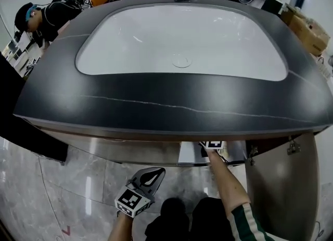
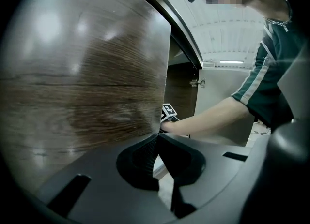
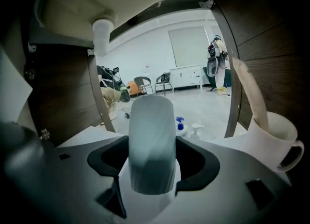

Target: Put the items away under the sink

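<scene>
My right gripper (image 3: 151, 164) is shut on a pale grey, round-topped container (image 3: 151, 131), held upright inside the cabinet beneath the sink bowl (image 3: 97, 0). In the head view only that gripper's marker cube (image 1: 212, 144) shows, under the dark countertop (image 1: 166, 99), with the forearm behind it. My left gripper (image 1: 157, 173) hangs shut and empty in front of the cabinet, low and left of the right arm. In the left gripper view its jaws (image 2: 157, 140) meet beside a wood-grain door (image 2: 87, 73).
A white mug (image 3: 271, 141) holding a wooden utensil (image 3: 249, 92) stands on the cabinet floor at the right. Two small bottles (image 3: 186, 126) lie beyond the container. The drain pipe (image 3: 101, 37) hangs at upper left. The right cabinet door (image 1: 281, 182) stands open.
</scene>
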`<state>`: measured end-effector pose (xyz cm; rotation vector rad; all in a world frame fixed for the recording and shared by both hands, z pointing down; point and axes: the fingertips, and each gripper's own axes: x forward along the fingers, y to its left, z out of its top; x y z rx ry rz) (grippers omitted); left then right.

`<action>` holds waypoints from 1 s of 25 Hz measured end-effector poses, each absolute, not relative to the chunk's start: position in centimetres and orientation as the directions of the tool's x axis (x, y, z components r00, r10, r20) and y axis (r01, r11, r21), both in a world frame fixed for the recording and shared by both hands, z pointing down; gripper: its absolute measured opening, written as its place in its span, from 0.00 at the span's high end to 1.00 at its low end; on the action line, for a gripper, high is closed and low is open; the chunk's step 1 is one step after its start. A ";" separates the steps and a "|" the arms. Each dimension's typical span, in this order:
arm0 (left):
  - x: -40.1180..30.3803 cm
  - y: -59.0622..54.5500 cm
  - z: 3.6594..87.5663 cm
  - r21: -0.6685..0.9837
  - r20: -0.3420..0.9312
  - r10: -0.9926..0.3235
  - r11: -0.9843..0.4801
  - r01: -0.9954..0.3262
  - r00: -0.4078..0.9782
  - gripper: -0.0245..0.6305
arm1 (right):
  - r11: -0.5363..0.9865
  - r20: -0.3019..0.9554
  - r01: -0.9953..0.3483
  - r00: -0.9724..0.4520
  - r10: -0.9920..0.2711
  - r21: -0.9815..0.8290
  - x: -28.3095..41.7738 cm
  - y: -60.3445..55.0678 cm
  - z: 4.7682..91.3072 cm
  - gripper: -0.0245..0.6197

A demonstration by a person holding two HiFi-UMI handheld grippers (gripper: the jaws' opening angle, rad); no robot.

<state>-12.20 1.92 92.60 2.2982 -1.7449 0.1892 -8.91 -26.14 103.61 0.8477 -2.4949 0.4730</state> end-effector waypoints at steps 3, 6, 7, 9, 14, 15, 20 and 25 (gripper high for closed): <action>-12.4 2.1 93.7 0.125 0.270 -0.923 -0.250 -0.960 0.275 0.95 | 0.746 0.532 -0.645 -0.695 -0.484 -0.164 -8.9 -26.0 104.2 0.47; -12.0 2.1 94.1 0.130 0.286 -0.913 -0.264 -0.956 0.291 0.95 | 0.740 0.537 -0.654 -0.686 -0.491 -0.159 -9.0 -26.1 104.8 0.47; -11.8 1.9 94.0 0.125 0.280 -0.913 -0.272 -0.954 0.296 0.95 | 0.737 0.539 -0.657 -0.683 -0.493 -0.157 -9.1 -26.2 105.0 0.47; -11.6 1.5 93.6 0.119 0.257 -0.919 -0.276 -0.954 0.298 0.95 | 0.734 0.543 -0.661 -0.677 -0.496 -0.154 -9.3 -26.3 105.4 0.47; -10.8 1.1 93.7 0.124 0.251 -0.918 -0.286 -0.950 0.309 0.95 | 0.753 0.595 -0.642 -0.664 -0.453 -0.143 -9.2 -25.5 106.4 0.47; -10.5 1.1 93.6 0.120 0.247 -0.917 -0.292 -0.949 0.314 0.95 | 0.761 0.617 -0.634 -0.656 -0.434 -0.139 -8.9 -25.1 106.7 0.47; -9.8 1.2 92.9 0.128 0.234 -0.921 -0.290 -0.949 0.313 0.95 | 0.777 0.675 -0.616 -0.630 -0.384 -0.134 -7.8 -23.3 107.0 0.47; -9.3 1.3 92.2 0.113 0.220 -0.927 -0.284 -0.952 0.302 0.95 | 0.807 0.613 -0.584 -0.670 -0.420 -0.086 -7.6 -22.7 105.7 0.47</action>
